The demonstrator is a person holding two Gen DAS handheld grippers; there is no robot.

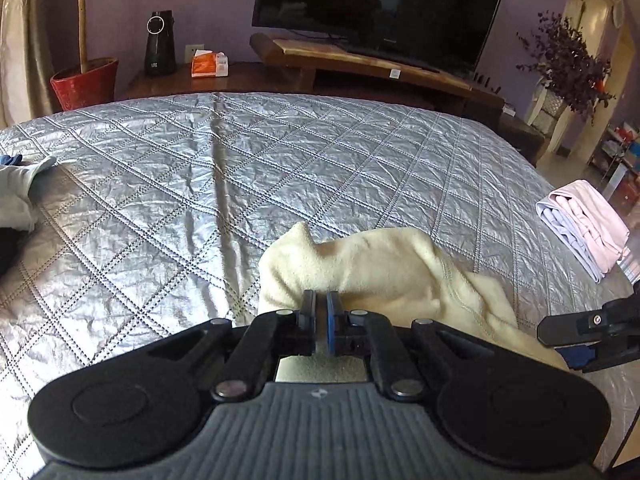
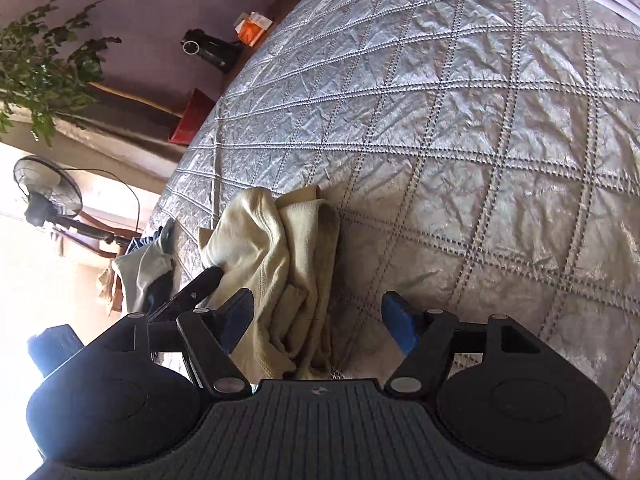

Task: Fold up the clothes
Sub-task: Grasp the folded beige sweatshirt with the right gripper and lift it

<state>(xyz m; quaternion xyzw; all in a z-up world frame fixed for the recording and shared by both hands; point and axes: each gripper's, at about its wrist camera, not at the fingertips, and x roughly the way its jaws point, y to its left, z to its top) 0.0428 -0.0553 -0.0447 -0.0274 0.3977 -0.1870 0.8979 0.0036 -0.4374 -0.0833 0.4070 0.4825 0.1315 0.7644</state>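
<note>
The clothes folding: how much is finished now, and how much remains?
Done: a folded stack lies at the bed's edge. In hand: the left gripper pinches the crumpled cream garment; the right gripper stands open beside it. Left: that garment, plus an unfolded pile.

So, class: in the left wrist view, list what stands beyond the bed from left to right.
Red plant pot → black appliance → orange tissue box → television → dried purple plant.

A bunched garment point(image 1: 372, 268) lies on the bed point(image 1: 200, 184), a folded stack point(image 1: 584, 224) at its right edge.
</note>
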